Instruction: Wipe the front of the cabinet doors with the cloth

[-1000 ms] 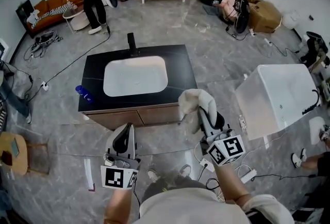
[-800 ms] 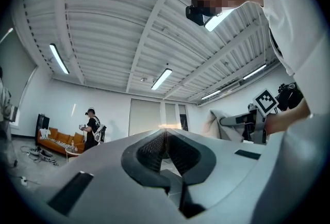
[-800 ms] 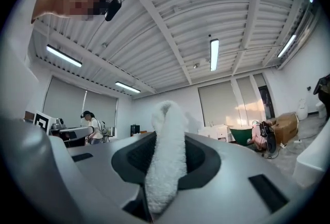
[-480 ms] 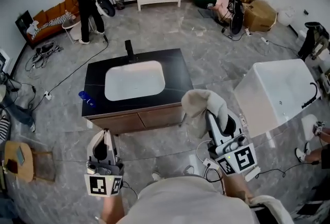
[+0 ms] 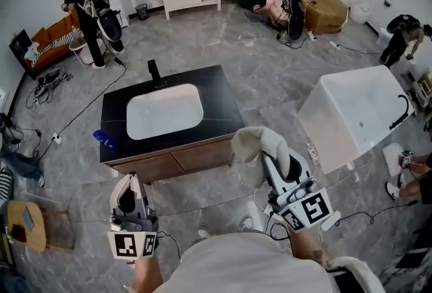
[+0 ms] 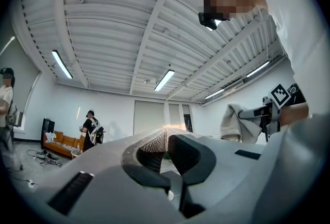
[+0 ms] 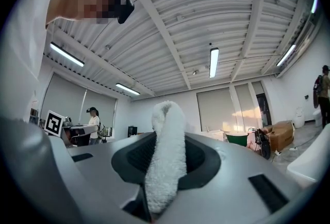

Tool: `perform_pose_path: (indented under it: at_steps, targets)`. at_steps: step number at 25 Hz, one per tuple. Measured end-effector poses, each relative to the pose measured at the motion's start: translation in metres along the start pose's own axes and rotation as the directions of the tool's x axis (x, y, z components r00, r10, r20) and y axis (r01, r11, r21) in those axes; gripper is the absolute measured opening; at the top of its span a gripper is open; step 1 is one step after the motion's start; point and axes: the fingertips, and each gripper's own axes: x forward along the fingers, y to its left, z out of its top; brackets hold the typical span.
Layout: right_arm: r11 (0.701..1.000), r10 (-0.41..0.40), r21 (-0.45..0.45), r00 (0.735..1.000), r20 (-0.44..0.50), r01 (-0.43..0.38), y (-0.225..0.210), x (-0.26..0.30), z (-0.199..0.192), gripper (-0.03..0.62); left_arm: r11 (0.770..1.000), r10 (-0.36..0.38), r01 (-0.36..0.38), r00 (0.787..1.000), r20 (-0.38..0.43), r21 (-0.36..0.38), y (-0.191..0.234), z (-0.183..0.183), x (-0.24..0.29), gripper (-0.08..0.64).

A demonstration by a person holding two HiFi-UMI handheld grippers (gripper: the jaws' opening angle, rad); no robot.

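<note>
well, the cloth [image 5: 258, 144] is off the cabinet, bunched up and draped over the tips of the right gripper [image 5: 273, 165], whose fingers are clamped on a thick fold of it; the right gripper view shows that fold [image 7: 165, 156] standing up between them against the ceiling, so this gripper is tilted upward and not facing the wood. the cabinet doors [image 5: 196, 156] lie ahead of the cloth and to its left, a long brown band running side to side under the front edge of the black worktop [image 5: 223, 99], which carries a white basin [image 5: 164, 111]. from the head view the cloth overlaps the cabinet's right front corner, but i cannot tell whether it touches; it looks held just in front of it. the right gripper is plainly the nearer one to the doors, and closest to the right-hand end of the band. i judge the wipe not yet begun: the coming move calls for tipping the cloth down and forward onto the right door, then sweeping leftward along the band's length. the left gripper [image 5: 129, 181] hangs lower left, near the floor in front of the left door, its fingers [image 6: 154, 141] pressed together on nothing.
</note>
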Motion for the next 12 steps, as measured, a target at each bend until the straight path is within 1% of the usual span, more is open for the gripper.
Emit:
perform_pose_path:
  at_steps: [3,6,12]
  targets:
    - [1.0,-0.004,0.001,1.0,-0.002,0.004,-0.001,-0.004,0.002,0.107,1.0,-0.001,0.001,1.0,0.01,-0.002,-0.004,0.004,0.001,0.017]
    - [1.0,-0.007,0.008,1.0,0.003,0.007,-0.004,0.0,0.003,0.107,1.0,0.004,-0.005,1.0,0.006,0.023,-0.003,0.003,0.001,0.017]
    - [1.0,0.013,-0.009,0.999,0.035,-0.013,0.0,0.0,0.014,0.107,0.999,0.029,-0.03,0.999,0.018,0.036,-0.008,0.009,-0.008,0.017]
